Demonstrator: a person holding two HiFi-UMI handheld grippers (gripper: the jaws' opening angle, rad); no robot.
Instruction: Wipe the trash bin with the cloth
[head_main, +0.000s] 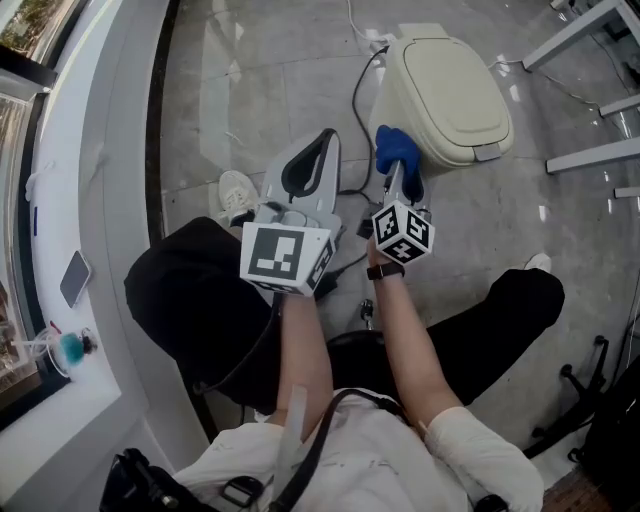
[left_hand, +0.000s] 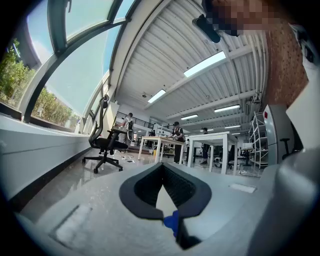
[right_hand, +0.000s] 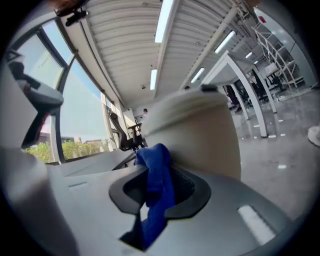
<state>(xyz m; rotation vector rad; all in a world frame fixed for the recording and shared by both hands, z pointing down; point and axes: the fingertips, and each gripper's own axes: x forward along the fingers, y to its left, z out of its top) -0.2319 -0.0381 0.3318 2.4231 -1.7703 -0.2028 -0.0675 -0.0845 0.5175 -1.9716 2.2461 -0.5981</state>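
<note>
Head view: person seated, both grippers held out over the grey tiled floor (head_main: 255, 80).

Right gripper (head_main: 398, 178): jaws clamped on the blue cloth (head_main: 393, 148). The right gripper view confirms it. The cloth (right_hand: 159, 185) runs through the black-lined jaw opening of the right gripper (right_hand: 159, 172), bunched above the jaws with a tail hanging out at the near side.

Trash bin (head_main: 450, 95): cream, rounded, lid down, standing on the floor ahead of the person. The cloth sits at its lower left side wall and appears to rest against it; actual contact cannot be confirmed. In the right gripper view the trash bin (right_hand: 200, 135) fills the space right behind the cloth.

Left gripper (head_main: 318, 150): held beside the right one, well short of the bin. In the left gripper view the left gripper (left_hand: 162, 167) has its jaw tips meeting at a point, with no object held between them.

Other items:
- a black cable (head_main: 358, 95) loops on the floor next to the bin
- a phone (head_main: 75, 278) lies on the white window ledge at left
- the left gripper view shows an office chair (left_hand: 105, 142) and white benches (left_hand: 210, 145) with people standing far off
</note>
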